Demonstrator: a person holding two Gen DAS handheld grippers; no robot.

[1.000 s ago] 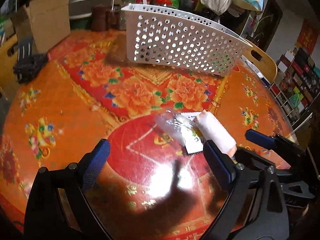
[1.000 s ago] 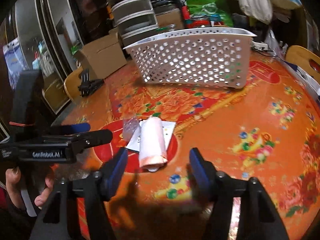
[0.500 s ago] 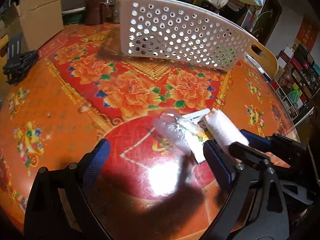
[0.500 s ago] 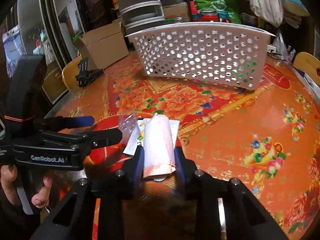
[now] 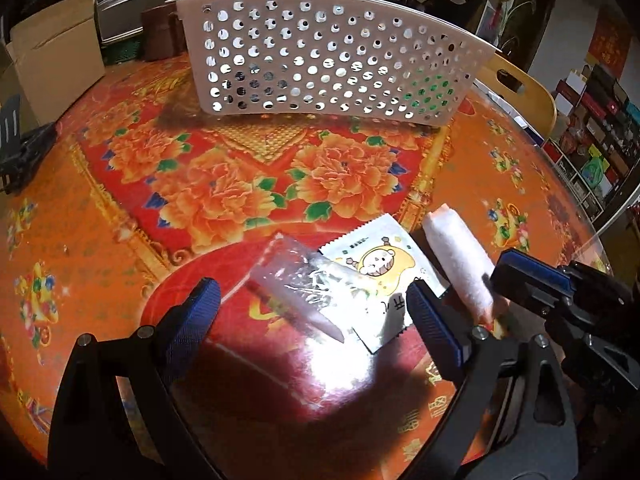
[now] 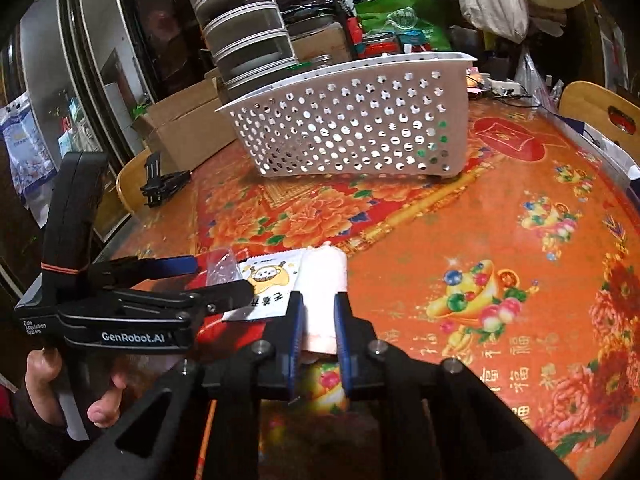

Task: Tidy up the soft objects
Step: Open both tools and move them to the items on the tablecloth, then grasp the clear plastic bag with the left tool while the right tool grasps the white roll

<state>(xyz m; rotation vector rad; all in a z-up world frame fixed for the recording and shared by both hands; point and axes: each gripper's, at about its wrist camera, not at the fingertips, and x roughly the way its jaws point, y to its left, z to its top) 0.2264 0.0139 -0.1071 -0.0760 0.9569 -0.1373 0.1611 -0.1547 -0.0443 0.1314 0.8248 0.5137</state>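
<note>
Here, right gripper (image 6: 318, 330) clamped on one towel roll (image 6: 325, 280), left gripper (image 5: 312, 316) agape over one clear bag (image 5: 296, 280), one packet (image 5: 380, 276).

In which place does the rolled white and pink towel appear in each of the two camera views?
Left wrist view: the rolled towel lies at lower right, beside the cartoon packet, with the right gripper closed on its near end.
Right wrist view: the rolled towel is at lower centre, between the closed fingers.
Shared landmark: the white perforated basket.

Your right gripper (image 6: 318, 326), spread wide a second ago, now clamped on pink-white roll (image 6: 324, 280); left gripper (image 5: 312, 312) moved closer to packets.
</note>
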